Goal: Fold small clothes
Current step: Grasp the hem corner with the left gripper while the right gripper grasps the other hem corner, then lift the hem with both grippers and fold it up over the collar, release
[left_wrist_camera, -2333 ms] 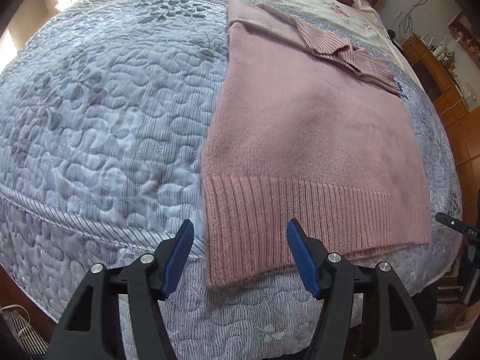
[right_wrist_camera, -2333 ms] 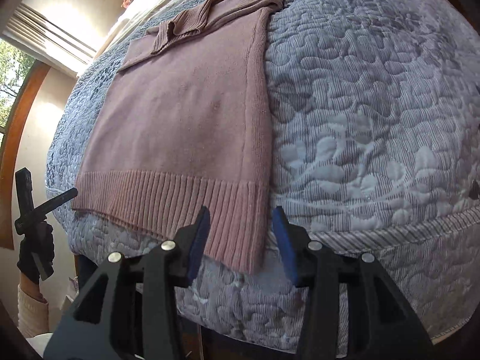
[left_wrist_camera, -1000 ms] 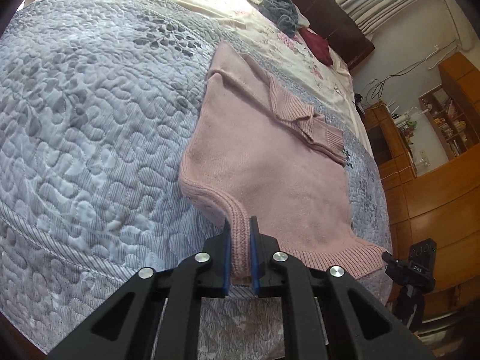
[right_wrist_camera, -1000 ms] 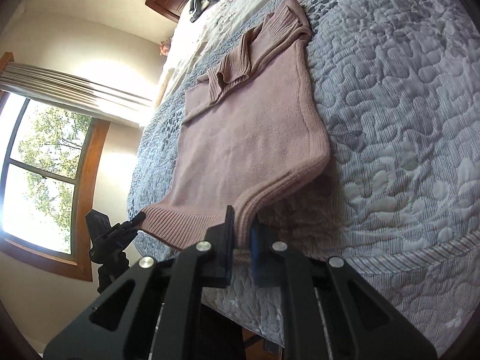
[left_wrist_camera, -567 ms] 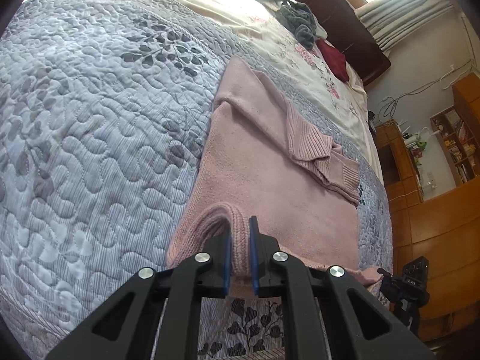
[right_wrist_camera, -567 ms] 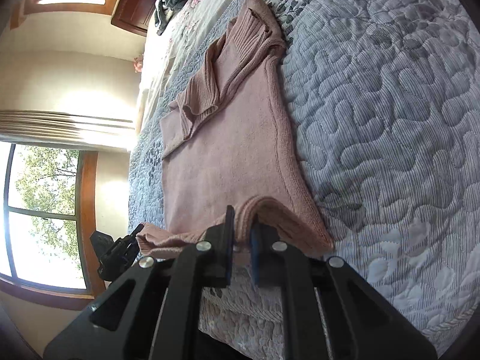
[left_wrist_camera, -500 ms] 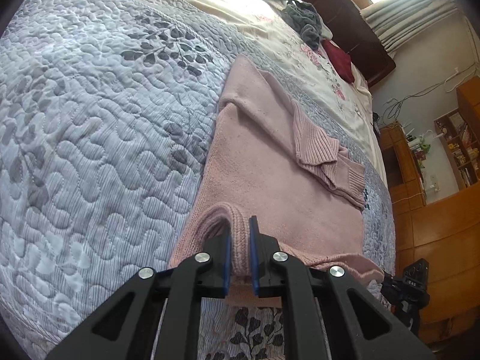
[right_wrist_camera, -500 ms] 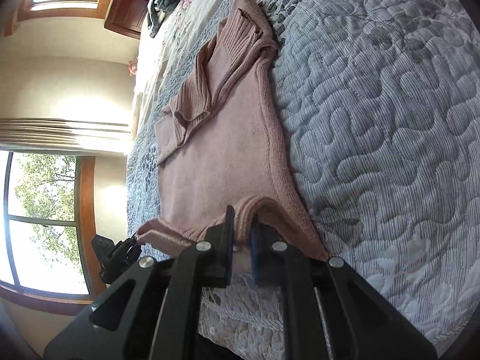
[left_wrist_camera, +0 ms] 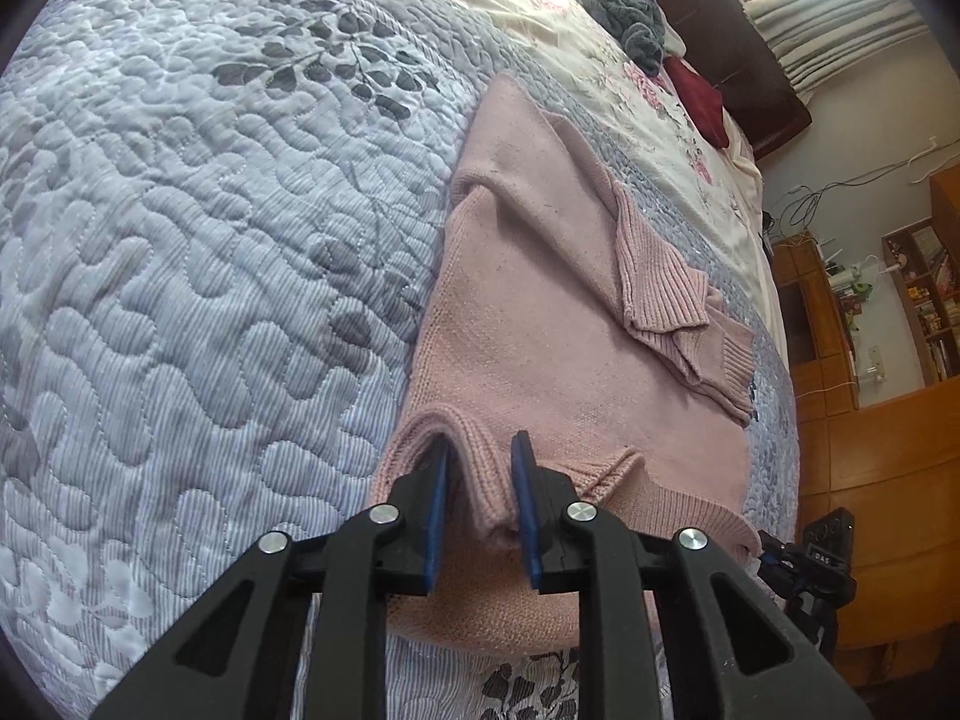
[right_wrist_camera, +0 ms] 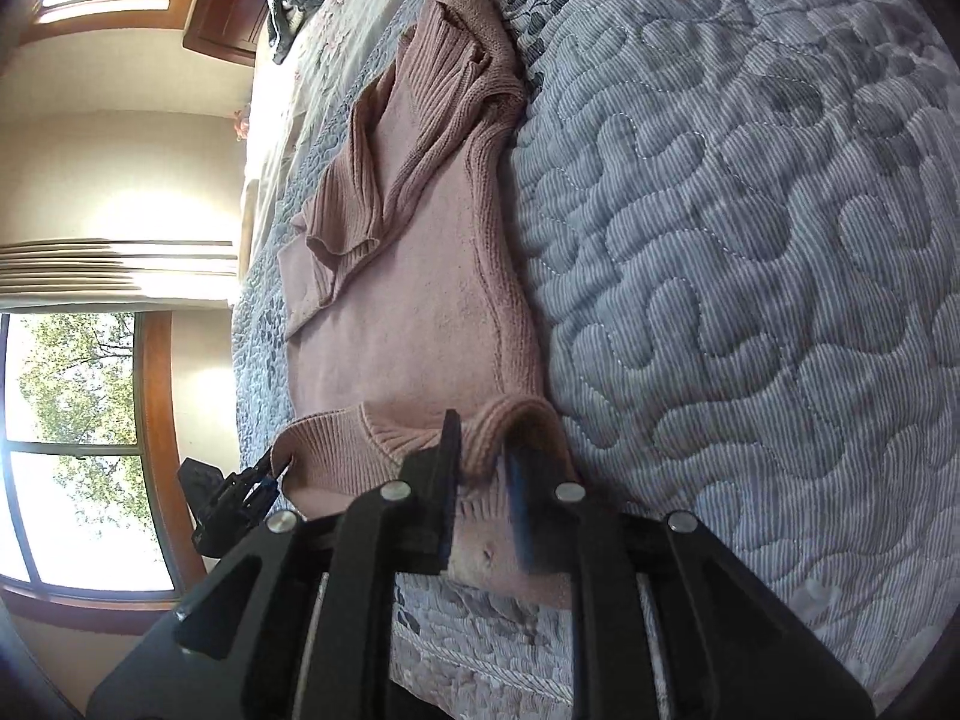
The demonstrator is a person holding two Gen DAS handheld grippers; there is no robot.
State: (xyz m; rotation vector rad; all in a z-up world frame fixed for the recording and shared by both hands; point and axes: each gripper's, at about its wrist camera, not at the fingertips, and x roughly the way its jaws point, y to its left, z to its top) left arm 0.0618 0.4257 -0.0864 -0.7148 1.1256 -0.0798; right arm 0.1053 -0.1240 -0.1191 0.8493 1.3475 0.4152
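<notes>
A pink knit sweater (left_wrist_camera: 540, 312) lies flat on the quilted bed, its sleeves (left_wrist_camera: 660, 294) folded across the chest. The ribbed hem (left_wrist_camera: 474, 450) is doubled forward over the body. My left gripper (left_wrist_camera: 480, 480) is open, and the hem's left corner stands loosely between its blue pads. In the right wrist view the same sweater (right_wrist_camera: 420, 324) runs away from me. There my right gripper (right_wrist_camera: 483, 468) is also open, with the hem's right corner (right_wrist_camera: 510, 414) arched between the fingers. Each gripper shows small at the edge of the other's view.
The grey-blue quilt (left_wrist_camera: 180, 240) spreads wide on both sides of the sweater. A pile of grey and dark red clothes (left_wrist_camera: 636, 24) lies near the headboard. Wooden cabinets (left_wrist_camera: 870, 450) stand beyond the bed's right side, a window (right_wrist_camera: 66, 450) beyond its left.
Both grippers carried the hem forward over the sweater's body while shut on it. Now both have opened and the hem corners sit loose between the pads.
</notes>
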